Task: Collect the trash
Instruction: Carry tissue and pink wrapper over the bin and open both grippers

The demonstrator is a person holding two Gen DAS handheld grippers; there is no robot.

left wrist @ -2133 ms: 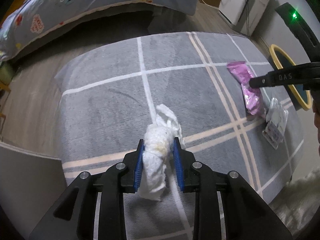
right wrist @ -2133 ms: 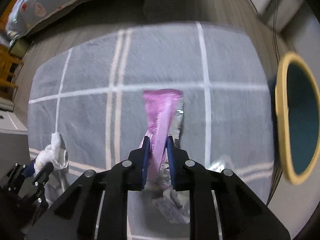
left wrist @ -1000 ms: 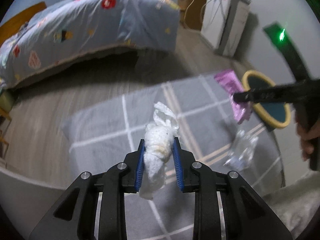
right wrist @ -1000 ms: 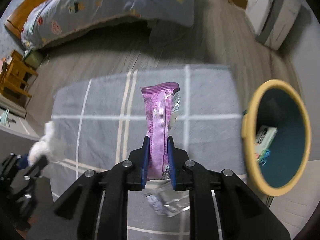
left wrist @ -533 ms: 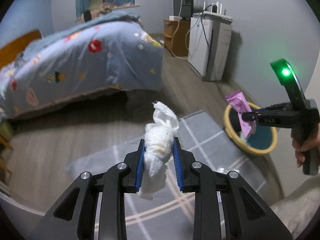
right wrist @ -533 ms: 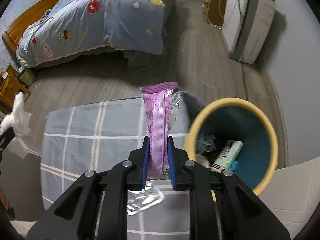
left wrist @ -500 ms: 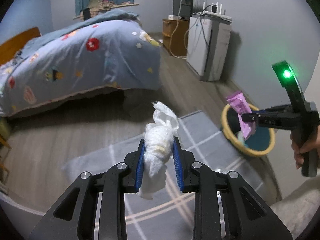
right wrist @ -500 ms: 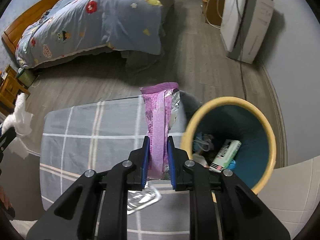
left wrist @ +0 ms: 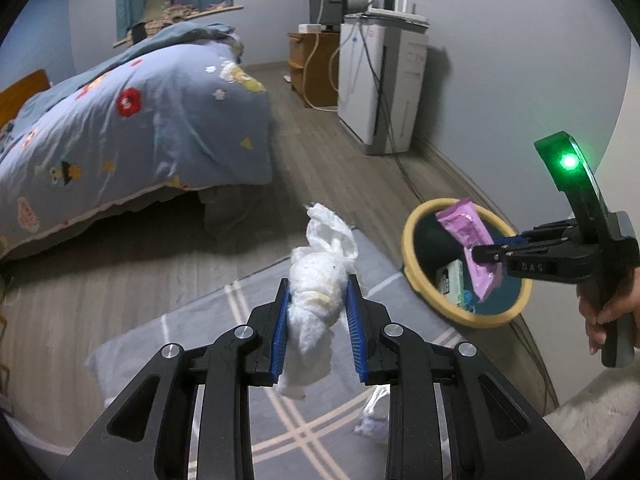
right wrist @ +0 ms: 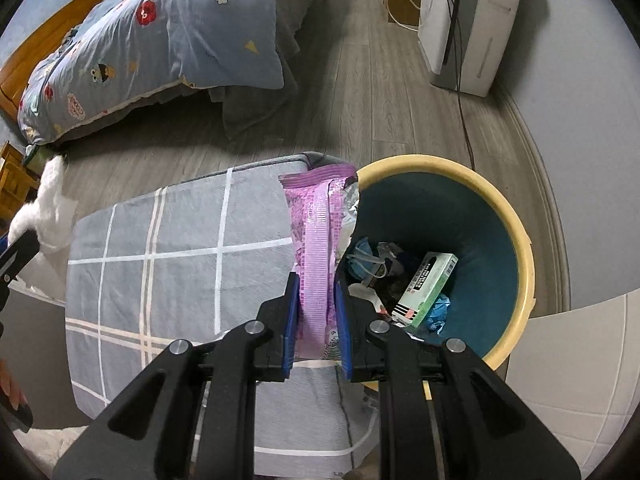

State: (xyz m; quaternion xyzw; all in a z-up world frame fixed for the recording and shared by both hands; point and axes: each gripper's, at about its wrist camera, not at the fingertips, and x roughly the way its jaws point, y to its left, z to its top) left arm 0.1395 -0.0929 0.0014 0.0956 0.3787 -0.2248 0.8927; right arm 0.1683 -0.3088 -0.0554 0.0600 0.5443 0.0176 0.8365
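My left gripper [left wrist: 316, 300] is shut on a crumpled white tissue [left wrist: 316, 280] and holds it in the air above the grey checked rug [left wrist: 224, 320]. My right gripper [right wrist: 316, 300] is shut on a pink snack wrapper [right wrist: 318, 232] and holds it upright at the left rim of the bin [right wrist: 520, 240]; the wrapper [left wrist: 468, 240] and right gripper [left wrist: 480, 254] also show over the bin [left wrist: 412, 248] in the left wrist view. The yellow-rimmed teal bin holds a green-and-white box [right wrist: 430, 288] and other trash. The tissue [right wrist: 48, 208] shows at the far left of the right wrist view.
A clear plastic wrapper [left wrist: 376, 412] lies on the rug below my left gripper. A bed with a blue quilt [left wrist: 120, 120] stands beyond the rug. A white appliance [left wrist: 380, 80] with cables and a wooden cabinet [left wrist: 312, 64] stand along the wall.
Both grippers have risen off the rug with their loads. The right gripper has carried the pink wrapper right, to the bin's rim. The left gripper has tilted up toward the room.
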